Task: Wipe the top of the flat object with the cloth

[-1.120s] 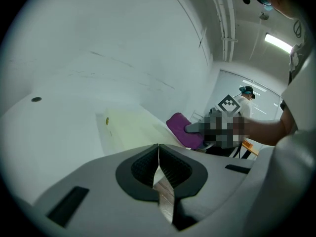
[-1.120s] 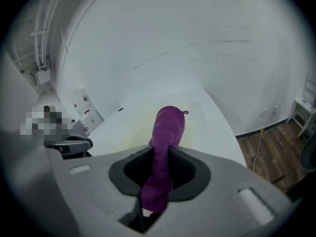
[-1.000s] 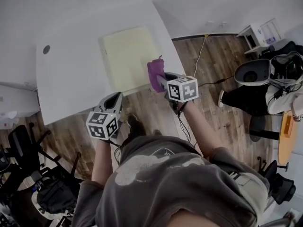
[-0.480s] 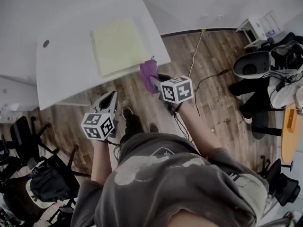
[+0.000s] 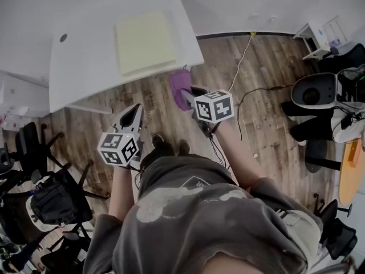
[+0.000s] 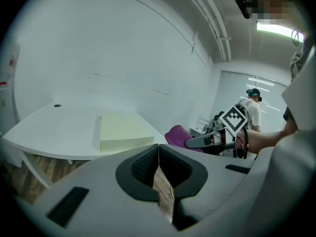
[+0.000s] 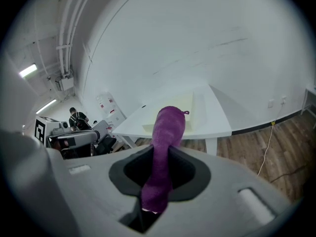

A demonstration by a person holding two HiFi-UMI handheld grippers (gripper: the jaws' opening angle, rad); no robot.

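A white table (image 5: 85,59) stood on the wooden floor (image 5: 268,113), carrying a pale yellow flat pad (image 5: 145,41) toward its right side and a small dark round spot (image 5: 63,37) near its left.

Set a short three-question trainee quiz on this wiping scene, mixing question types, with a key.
1. True or false: the purple cloth lies on the pale yellow flat pad.
2. Which gripper holds the cloth? A left; B right; C neither.
3. Fill in: the pad rests on the white ____.
Key: 1 false, it is held off the pad; 2 B, the right gripper, while the left gripper is shut and empty; 3 table.
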